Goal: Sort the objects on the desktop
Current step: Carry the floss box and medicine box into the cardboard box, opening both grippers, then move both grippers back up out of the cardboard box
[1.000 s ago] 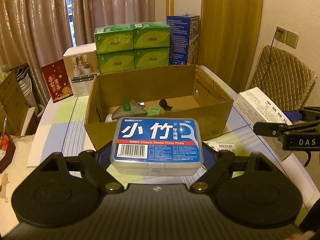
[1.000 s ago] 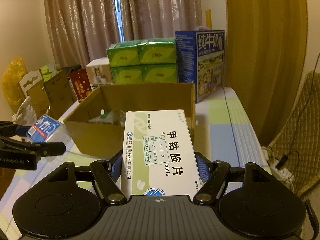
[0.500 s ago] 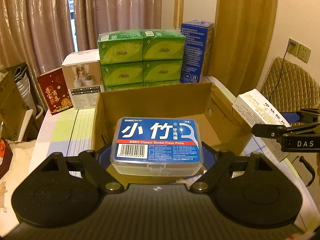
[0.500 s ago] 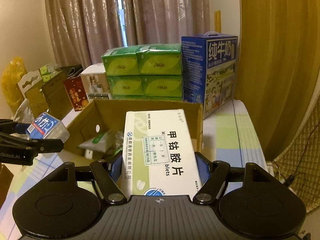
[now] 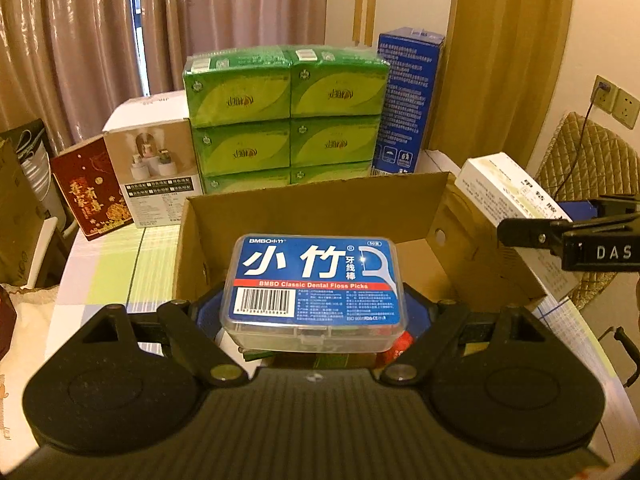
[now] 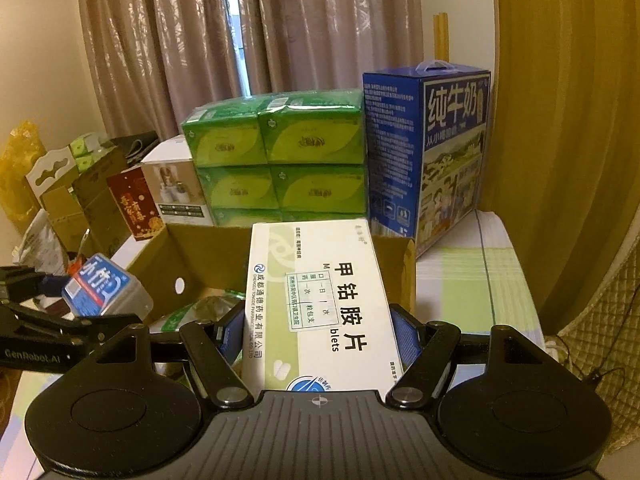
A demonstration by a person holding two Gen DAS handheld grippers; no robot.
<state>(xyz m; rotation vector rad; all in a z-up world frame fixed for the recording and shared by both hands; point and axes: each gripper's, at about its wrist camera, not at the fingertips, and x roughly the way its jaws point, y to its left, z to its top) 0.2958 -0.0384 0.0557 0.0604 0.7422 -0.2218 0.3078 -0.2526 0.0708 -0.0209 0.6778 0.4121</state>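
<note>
the left gripper (image 5: 316,300) fills the lower half of the left wrist view, its jaws pinching a clear dental floss pick case (image 5: 314,286) with a blue label, held flat at frame centre above the open cardboard box (image 5: 472,240). under the case, at the lower centre of the frame, bits of green and red packaging show inside the box, too hidden to name. the right gripper (image 6: 320,336) sits low in the right wrist view, its jaws pinching a white and green medicine box (image 6: 320,300) that lies label up at frame centre, over the box's near right part. the same medicine box appears at the right edge of the left wrist view. behind the cardboard box, in the upper centre of both views, stands a stack of green tissue packs (image 5: 286,120), with a blue milk carton (image 6: 428,148) to its right and a red box (image 5: 92,192) at the left on the checked tabletop (image 5: 116,264).
</note>
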